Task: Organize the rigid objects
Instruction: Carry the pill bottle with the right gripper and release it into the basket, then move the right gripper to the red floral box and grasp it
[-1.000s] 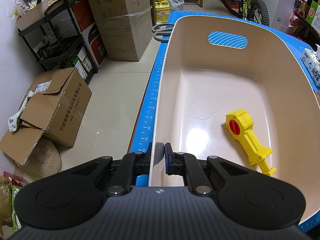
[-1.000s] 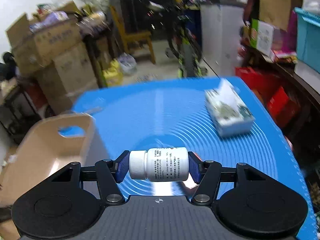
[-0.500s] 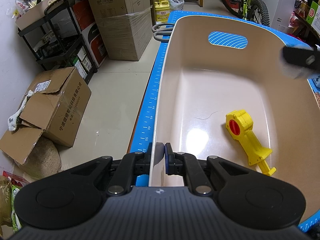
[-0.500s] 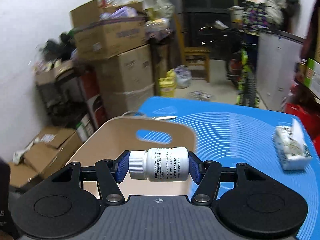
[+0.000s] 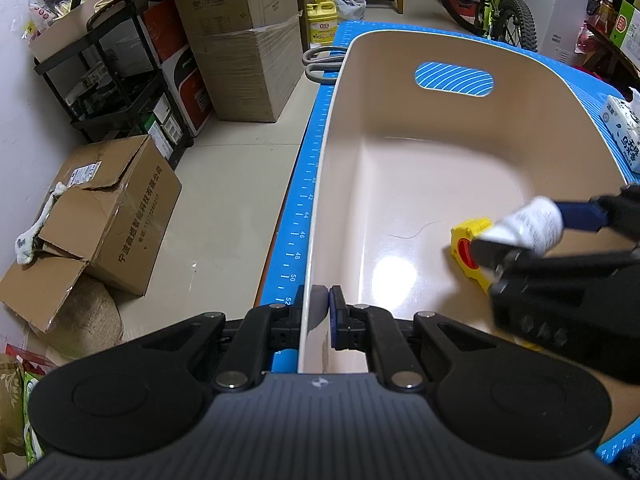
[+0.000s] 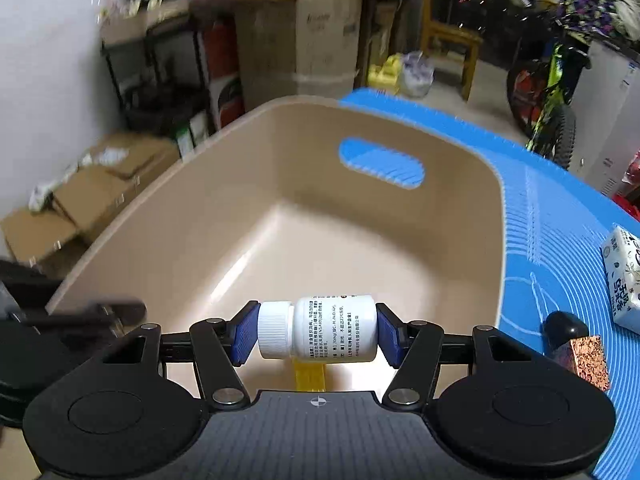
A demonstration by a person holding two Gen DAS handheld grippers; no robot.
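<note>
A beige plastic bin (image 5: 400, 64) with a handle cut-out stands on the blue mat; it also shows in the right wrist view (image 6: 280, 208). My left gripper (image 5: 320, 312) is shut on the bin's near left rim. My right gripper (image 6: 316, 334) is shut on a white pill bottle (image 6: 320, 334), held sideways above the bin's inside. From the left wrist view the bottle (image 5: 528, 228) hangs over a yellow toy (image 5: 466, 248) lying on the bin floor. A strip of the yellow toy (image 6: 310, 376) shows under the bottle.
A tissue pack (image 6: 624, 280) lies on the blue mat (image 6: 560, 216) right of the bin, with a small dark-capped patterned object (image 6: 580, 348) near it. Scissors (image 5: 320, 66) lie beyond the bin's far left corner. Cardboard boxes (image 5: 104, 208), shelves and a bicycle (image 5: 488, 4) stand around the table.
My right gripper has carried the white bottle left from over the mat to over the bin, just above the yellow toy. My left gripper has stayed clamped on the rim.
</note>
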